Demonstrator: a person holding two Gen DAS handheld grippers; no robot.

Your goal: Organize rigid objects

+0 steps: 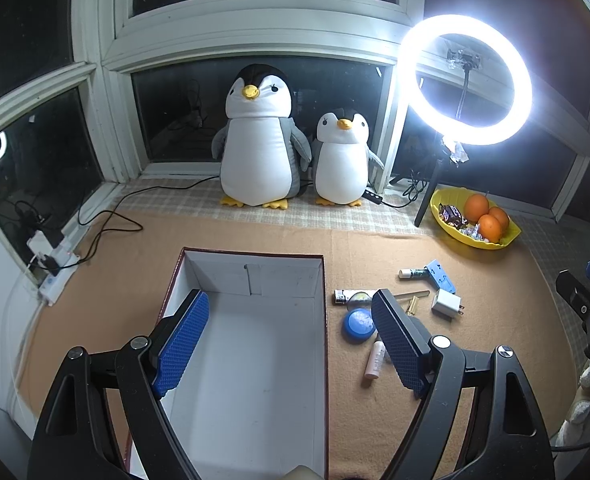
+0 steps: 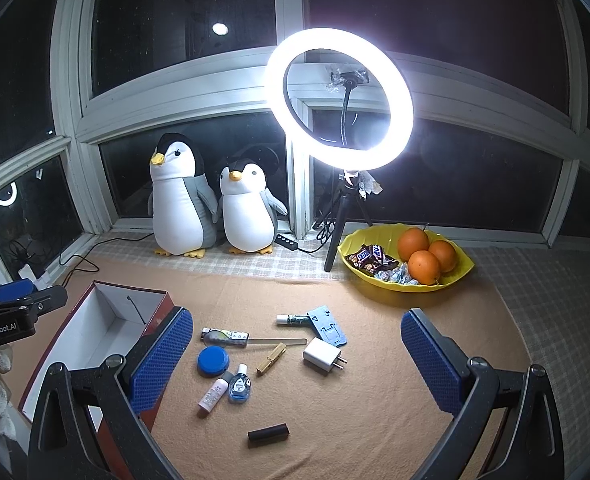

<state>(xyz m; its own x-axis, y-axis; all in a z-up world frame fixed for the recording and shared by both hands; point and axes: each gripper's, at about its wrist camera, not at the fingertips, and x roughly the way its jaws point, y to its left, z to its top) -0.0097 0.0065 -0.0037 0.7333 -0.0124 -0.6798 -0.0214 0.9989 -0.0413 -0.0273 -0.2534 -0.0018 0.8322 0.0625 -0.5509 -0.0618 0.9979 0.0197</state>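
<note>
Box (image 1: 251, 360) interior lies unobstructed; ring light (image 2: 339, 100) stands behind the clutter.

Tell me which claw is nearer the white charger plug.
Right, probably. The white charger plug lies between the right claw fingers, just ahead of it. The left claw hovers over the open box, with the plug off to its right.

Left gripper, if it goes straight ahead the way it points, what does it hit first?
Probably the white floor of the open box: the left gripper, open and empty, aims into it. Depth is unclear.
</note>
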